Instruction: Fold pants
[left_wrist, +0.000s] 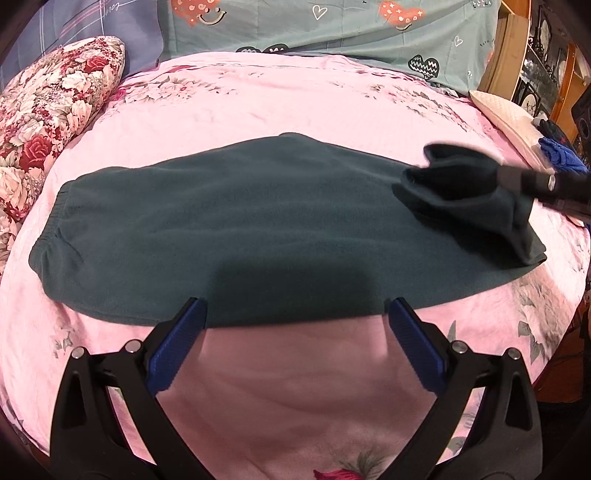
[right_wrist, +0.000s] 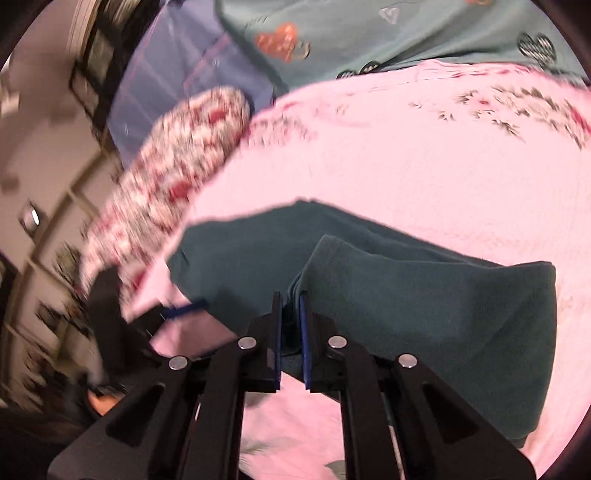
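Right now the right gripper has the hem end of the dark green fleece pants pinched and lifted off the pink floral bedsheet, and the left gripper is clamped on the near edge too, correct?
Not quite. The left gripper is open, its blue pads spread wide over the near edge of the dark green fleece pants on the pink floral bedsheet, as the left wrist view shows. The right gripper does pinch the lifted hem end.

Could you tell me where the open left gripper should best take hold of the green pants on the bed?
Probably the near long edge of the pants, directly ahead of the left gripper: it lies flat on the pink bedspread, between the open jaws.
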